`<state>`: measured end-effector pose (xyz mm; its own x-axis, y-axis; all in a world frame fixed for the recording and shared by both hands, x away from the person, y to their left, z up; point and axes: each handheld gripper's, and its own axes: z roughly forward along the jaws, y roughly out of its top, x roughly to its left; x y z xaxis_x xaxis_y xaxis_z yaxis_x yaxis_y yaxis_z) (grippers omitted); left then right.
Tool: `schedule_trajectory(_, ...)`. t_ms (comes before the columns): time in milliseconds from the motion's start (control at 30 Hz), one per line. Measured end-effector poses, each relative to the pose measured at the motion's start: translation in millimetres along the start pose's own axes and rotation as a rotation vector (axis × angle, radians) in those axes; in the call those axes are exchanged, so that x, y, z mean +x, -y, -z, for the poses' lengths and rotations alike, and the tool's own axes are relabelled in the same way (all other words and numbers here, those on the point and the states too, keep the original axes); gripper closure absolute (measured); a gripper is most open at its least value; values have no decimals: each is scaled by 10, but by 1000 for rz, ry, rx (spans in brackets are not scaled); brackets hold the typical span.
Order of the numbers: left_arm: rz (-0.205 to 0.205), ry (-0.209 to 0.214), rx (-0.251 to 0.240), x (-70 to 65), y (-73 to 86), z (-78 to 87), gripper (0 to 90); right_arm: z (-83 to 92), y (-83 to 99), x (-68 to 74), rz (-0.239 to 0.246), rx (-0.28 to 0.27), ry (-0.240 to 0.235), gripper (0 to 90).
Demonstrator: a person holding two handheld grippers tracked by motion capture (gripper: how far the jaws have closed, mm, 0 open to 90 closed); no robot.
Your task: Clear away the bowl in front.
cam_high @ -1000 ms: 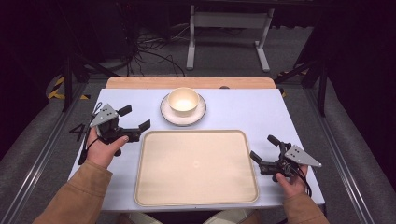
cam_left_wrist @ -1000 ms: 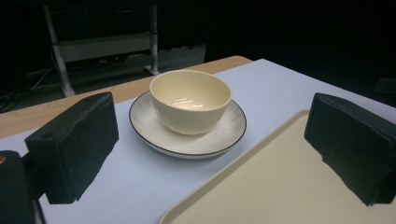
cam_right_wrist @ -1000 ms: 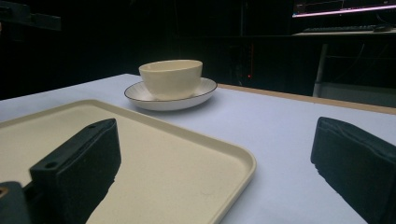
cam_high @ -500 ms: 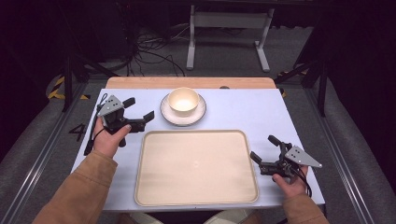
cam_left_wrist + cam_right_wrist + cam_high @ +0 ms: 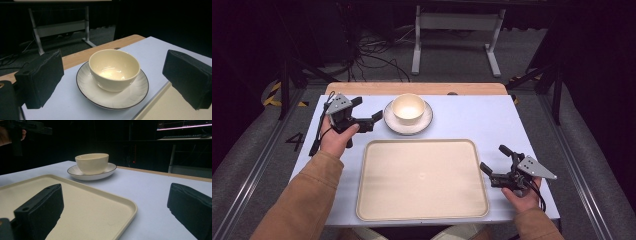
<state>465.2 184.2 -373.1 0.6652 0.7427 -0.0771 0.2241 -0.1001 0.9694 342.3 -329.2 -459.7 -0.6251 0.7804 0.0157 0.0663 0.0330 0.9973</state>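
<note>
The left gripper (image 5: pixel 365 111) has moved closer to the cream ceramic bowl (image 5: pixel 408 108) on its round white dark-rimmed saucer (image 5: pixel 391 120), jaws wide apart, the bowl ahead between them. The right gripper (image 5: pixel 493 164) stays put, jaws apart beside the beige plastic tray (image 5: pixel 422 180).

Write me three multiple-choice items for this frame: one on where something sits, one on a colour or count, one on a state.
1. Where does the bowl sit?
A. on the tray
B. on the saucer
C. on the bare table

2. What colour is the saucer's rim line?
A. dark
B. red
C. gold

3. How do the left gripper's jaws stand?
A. shut on the bowl
C. shut on nothing
B. open, aimed at the bowl

Answers:
1 B, the bowl stands in the saucer's middle, beyond the tray.
2 A, a thin dark line rings the white saucer.
3 B, the left gripper view shows both pads apart with the bowl between them, untouched.
</note>
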Motion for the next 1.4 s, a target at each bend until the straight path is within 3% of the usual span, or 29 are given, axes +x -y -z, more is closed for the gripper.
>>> schedule_trajectory(133, 0, -6, -8, 3, -26, -122, 41, 2, -1, -9, -14, -2, 0, 12)
schedule_trajectory(300, 1, 4, 23, 7, -43, -246, 24, 2, -2, -24, -39, -2, 12, 15)
schedule_trajectory(400, -17, -15, 27, 4, -61, -300, 21, 3, -1, -12, -25, -1, 11, 13)
schedule_trajectory(733, 22, -6, 18, -28, -133, -476, 63, 16, 6, -6, -16, -18, 18, 10)
schedule_trajectory(900, 12, -33, 32, -25, -165, -540, 77, 16, 6, 1, -9, -19, 13, 10)
schedule_trajectory(1033, -7, -67, 76, 6, -188, -615, 112, 23, 8, 1, -8, -23, 9, 10)
schedule_trajectory(1100, -2, -67, 132, 27, -179, -677, 135, 19, 7, 3, -4, -21, 6, 10)
schedule_trajectory(1133, -2, -67, 132, 27, -179, -677, 131, 17, 7, 5, -2, -21, 5, 10)
schedule_trajectory(1167, -4, -75, 194, 61, -170, -733, 120, 17, 7, 7, 0, -19, 5, 10)
schedule_trajectory(1400, 49, -82, 270, 108, -141, -882, 146, 16, 7, 15, 8, -17, 1, 10)
